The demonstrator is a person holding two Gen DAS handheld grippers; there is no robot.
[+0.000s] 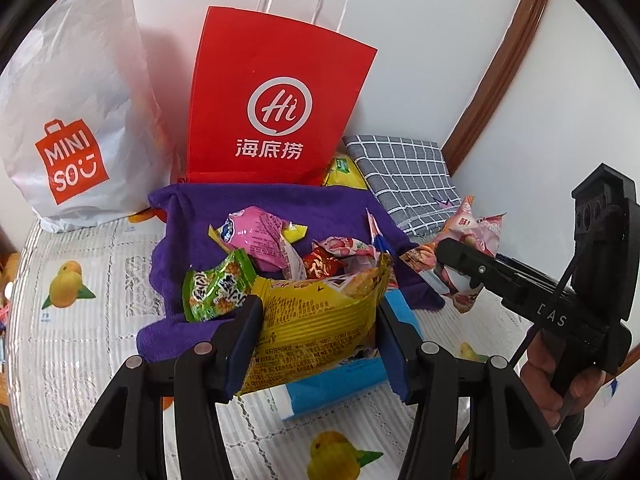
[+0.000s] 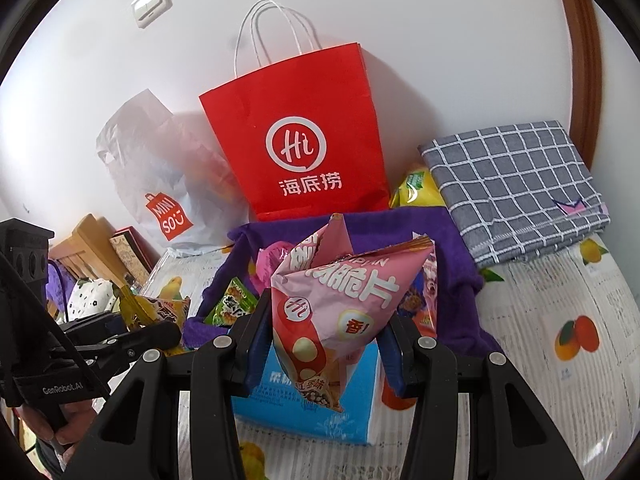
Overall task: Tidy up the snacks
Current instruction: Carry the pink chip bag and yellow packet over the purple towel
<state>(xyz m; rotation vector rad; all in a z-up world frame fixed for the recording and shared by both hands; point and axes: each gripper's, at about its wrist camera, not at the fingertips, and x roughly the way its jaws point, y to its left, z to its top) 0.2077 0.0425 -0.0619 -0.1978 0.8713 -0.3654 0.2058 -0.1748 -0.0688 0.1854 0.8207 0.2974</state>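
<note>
Yellow snack bag (image 1: 316,320) clamped between left fingers (image 1: 246,320); pink bag (image 2: 332,320) between right fingers (image 2: 394,356).

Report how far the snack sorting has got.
Done: nothing clearly sorted; whether the red paper bag or white bag holds snacks can't be seen. In hand: the left tool grips a yellow packet, the right tool a pink packet. Left: the green packet and other snacks loose on the purple cloth.
</note>
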